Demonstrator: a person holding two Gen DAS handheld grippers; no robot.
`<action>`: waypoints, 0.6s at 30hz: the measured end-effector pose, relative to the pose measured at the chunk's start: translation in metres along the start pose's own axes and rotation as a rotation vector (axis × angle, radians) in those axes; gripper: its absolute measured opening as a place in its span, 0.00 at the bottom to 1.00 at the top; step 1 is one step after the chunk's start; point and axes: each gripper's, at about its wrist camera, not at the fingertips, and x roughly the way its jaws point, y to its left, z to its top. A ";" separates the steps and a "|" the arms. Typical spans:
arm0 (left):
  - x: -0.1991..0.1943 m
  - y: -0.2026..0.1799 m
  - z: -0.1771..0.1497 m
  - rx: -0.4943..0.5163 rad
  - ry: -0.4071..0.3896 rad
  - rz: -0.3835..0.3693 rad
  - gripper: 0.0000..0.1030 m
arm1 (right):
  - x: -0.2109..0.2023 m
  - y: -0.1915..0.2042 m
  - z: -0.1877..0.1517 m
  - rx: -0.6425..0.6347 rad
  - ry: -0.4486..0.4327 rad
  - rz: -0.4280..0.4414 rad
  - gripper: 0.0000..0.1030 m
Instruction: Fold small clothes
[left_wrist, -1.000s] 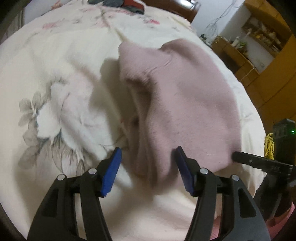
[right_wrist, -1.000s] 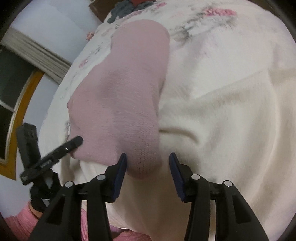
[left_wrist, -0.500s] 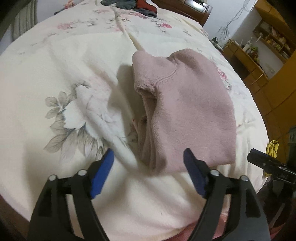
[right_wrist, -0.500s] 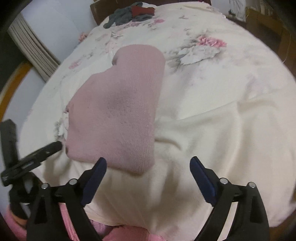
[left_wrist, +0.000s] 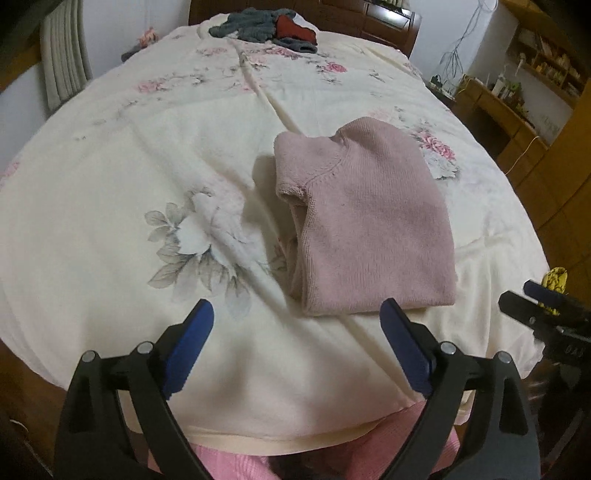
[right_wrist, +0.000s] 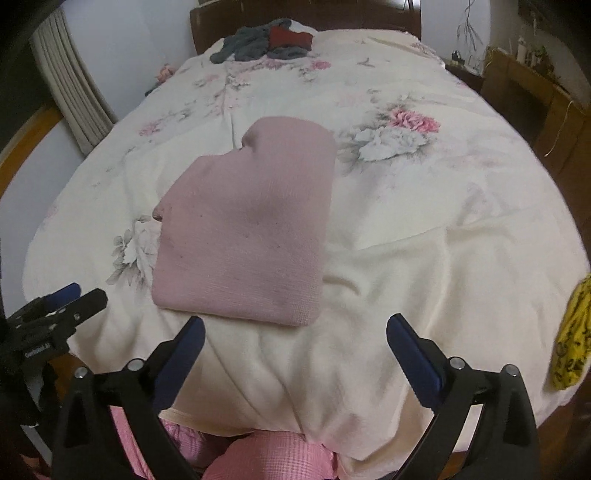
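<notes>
Lying folded on the bed, a pink knit garment (left_wrist: 373, 229) is seen as a compact rectangle, with layered edges stacked along its left side in the left wrist view and a smooth upper face in the right wrist view (right_wrist: 243, 236). It rests on a cream bedspread (left_wrist: 110, 184) printed with grey and pink flowers, near the closest edge of the bed. A grey flower print (left_wrist: 192, 243) is noted just beside the garment's left edge; a pink and white bloom (right_wrist: 399, 133) sits off its far right corner. The left tool (left_wrist: 297, 343) is held just short of the garment's near edge, blue pads spread wide apart, nothing between them. The right tool (right_wrist: 295, 347) is likewise held wide apart, just short of the near edge, gripping nothing. Each tool is glimpsed at the margin of the other's view. A pile of grey and red clothes (left_wrist: 269, 31) is seen at the far end, by the dark headboard (right_wrist: 306, 14), well apart from the garment. A yellow patterned item (right_wrist: 572, 332) is noted at the right margin; its nature cannot be told. Pink fabric (right_wrist: 273, 454) is visible below the bedspread's near edge.
</notes>
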 end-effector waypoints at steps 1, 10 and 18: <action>-0.002 0.000 0.000 -0.001 -0.001 0.000 0.88 | -0.003 0.001 0.000 -0.006 -0.008 -0.008 0.96; -0.022 -0.007 -0.004 0.003 -0.031 0.018 0.88 | -0.020 0.011 0.001 -0.031 -0.035 -0.077 0.96; -0.033 -0.018 -0.006 0.043 -0.057 0.033 0.88 | -0.024 0.014 0.001 -0.027 -0.034 -0.084 0.96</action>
